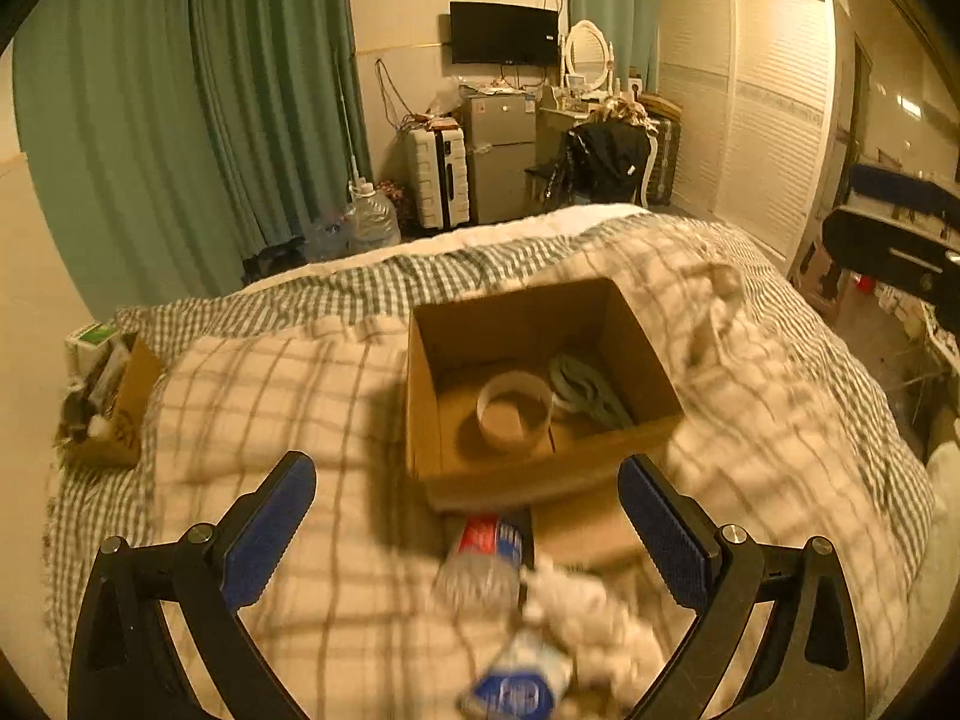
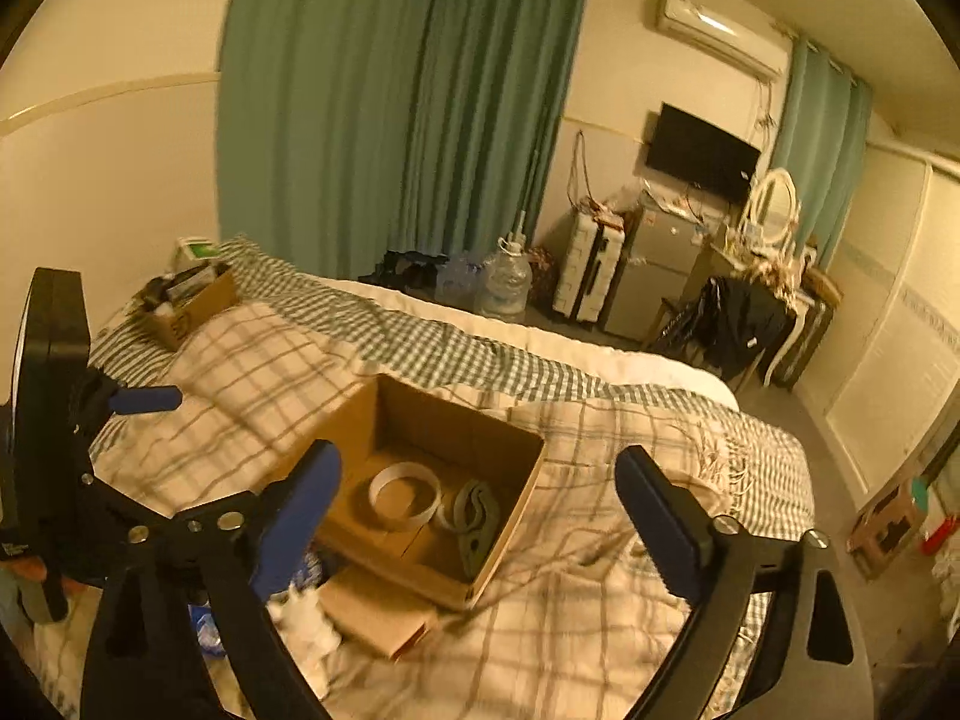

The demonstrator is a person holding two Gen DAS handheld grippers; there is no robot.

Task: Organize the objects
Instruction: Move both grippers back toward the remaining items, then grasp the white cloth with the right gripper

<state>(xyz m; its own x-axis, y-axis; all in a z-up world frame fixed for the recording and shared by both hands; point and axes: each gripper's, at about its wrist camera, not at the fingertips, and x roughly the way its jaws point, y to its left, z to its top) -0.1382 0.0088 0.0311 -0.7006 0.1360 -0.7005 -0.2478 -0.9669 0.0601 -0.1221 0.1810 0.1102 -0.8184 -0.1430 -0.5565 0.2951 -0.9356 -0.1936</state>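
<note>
An open cardboard box [image 1: 654, 378] sits on the checked blanket and also shows in the right wrist view [image 2: 510, 516]. Inside lie a white tape roll [image 1: 514, 410] [image 2: 403, 495] and a grey-green folded item [image 1: 591, 393] [image 2: 477, 519]. In front of the box lie a plastic bottle [image 1: 480, 564] with a red-blue label, a white crumpled wad [image 1: 594, 612] [image 2: 303, 615], a blue-white packet [image 1: 519, 687] and a flat brown cardboard piece [image 2: 375, 609]. My left gripper [image 1: 468, 531] is open above the bottle. My right gripper [image 2: 477, 510] is open over the box's near side, empty.
A second small cardboard box [image 1: 120, 414] [image 2: 192, 306] full of items stands at the bed's far left by the wall. The bed's edge drops to the floor at the right. Water jugs [image 1: 372, 219], a suitcase, a fridge and a chair stand beyond the bed.
</note>
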